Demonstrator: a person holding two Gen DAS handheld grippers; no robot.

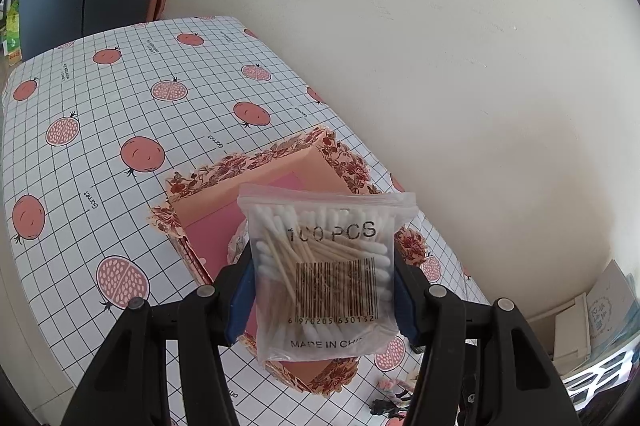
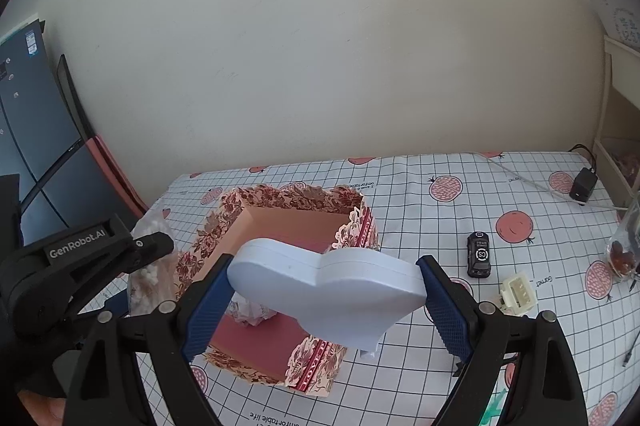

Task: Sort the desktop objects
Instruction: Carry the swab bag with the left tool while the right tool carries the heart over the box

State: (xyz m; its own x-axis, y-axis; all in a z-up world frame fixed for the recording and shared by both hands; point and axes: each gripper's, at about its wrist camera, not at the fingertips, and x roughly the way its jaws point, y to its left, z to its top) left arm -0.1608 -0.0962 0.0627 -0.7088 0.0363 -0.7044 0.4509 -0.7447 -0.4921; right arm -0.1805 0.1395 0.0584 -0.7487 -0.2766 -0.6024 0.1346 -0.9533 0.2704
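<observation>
Left tongs (image 1: 324,290) clamped on cotton swab bag (image 1: 326,278), right tongs (image 2: 326,300) clamped on pale-blue heart-shaped box (image 2: 332,290), both held over open floral gift box (image 2: 280,226) on surface (image 2: 440,218), toy car (image 2: 479,254) at its 3 o'clock.

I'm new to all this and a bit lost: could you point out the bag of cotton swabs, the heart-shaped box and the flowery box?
bag of cotton swabs (image 1: 326,278), left wrist view, printed front.
heart-shaped box (image 2: 332,286), right wrist view, pale side wall.
flowery box (image 2: 296,222), right wrist view, inner far wall.
</observation>
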